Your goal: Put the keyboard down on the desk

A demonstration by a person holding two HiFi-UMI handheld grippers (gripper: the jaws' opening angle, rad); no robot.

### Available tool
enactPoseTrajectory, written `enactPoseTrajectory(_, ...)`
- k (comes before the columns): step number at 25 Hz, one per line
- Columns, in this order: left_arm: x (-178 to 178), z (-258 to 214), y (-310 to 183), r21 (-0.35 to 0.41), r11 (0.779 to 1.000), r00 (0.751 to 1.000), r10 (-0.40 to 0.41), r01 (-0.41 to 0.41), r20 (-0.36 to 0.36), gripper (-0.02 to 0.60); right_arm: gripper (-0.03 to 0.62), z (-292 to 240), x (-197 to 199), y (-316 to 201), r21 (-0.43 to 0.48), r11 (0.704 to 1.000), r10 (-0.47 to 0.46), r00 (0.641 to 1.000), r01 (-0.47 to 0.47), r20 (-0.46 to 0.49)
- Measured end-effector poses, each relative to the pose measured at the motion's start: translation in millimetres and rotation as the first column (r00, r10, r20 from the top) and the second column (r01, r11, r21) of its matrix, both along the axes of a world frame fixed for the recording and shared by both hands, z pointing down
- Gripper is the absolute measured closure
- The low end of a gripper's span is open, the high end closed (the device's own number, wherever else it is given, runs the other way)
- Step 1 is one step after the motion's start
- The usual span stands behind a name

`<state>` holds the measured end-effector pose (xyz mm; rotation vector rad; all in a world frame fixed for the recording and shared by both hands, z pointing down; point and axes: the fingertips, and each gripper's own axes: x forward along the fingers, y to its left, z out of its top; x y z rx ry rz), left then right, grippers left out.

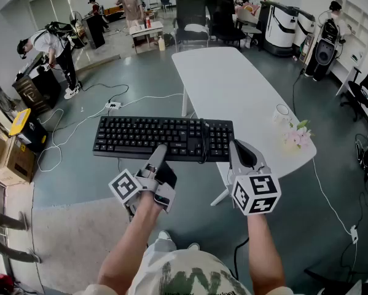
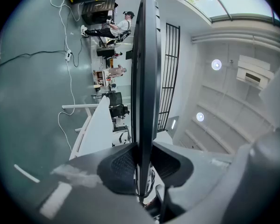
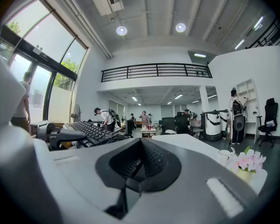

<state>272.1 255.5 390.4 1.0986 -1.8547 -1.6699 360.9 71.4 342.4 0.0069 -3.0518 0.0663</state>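
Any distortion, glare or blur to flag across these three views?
Head view: evenly lit, fisheye bending at edges, keyboard sharp. Left gripper view: scene rolled sideways, keyboard edge-on, ceiling lamps glaring. Right gripper view: bright windows at left, black vignette corners.

We record one black full-size keyboard (image 1: 165, 137), keys uppermost, lying level with its length running left to right in the head view. Its black cable (image 1: 203, 141) is draped across the keys beside the number pad. The left gripper (image 1: 160, 151) is clamped on the middle of the near long edge (in the left gripper view the board shows edge-on between the pads). Most of the keyboard hangs over the grey floor (image 1: 110, 183); only its right end overlaps the near left edge of the bench (image 1: 233, 85). We judge it raised clear of the bench top, not set down. The bench is long, white and round-ended.
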Motion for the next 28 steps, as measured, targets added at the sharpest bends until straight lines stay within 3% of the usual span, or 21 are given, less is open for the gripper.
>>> enactPoseTrajectory(8, -14.3, 7.3, -7.8, 0.006, 1.0, 1.0, 0.003, -0.003, -0.011, 0.489, 0.595, 12.7, -14.3, -5.6, -0.018, 1.0, 0.002, 1.0, -0.003, -0.016)
enactPoseTrajectory(14, -47.9, 12.5, -13.1, 0.011, 1.0, 1.0, 0.015, -0.015, -0.019, 0.489, 0.595, 15.9, -45.7, -10.5, -0.019, 1.0, 0.017, 1.0, -0.017, -0.022)
enactPoseTrajectory(20, -109.3, 24.9, -14.2, 0.026, 0.998, 0.998, 0.052, -0.051, -0.04, 0.489, 0.595, 29.2, -98.5, -11.8, -0.02, 0.998, 0.063, 0.997, -0.064, -0.044)
enactPoseTrajectory(28, -219.2, 31.8, -18.6, 0.036, 0.989, 0.987, 0.144, -0.142, -0.072, 0.489, 0.595, 31.8, -186.8, -8.8, -0.016, 0.986, 0.166, 0.983, -0.168, -0.083)
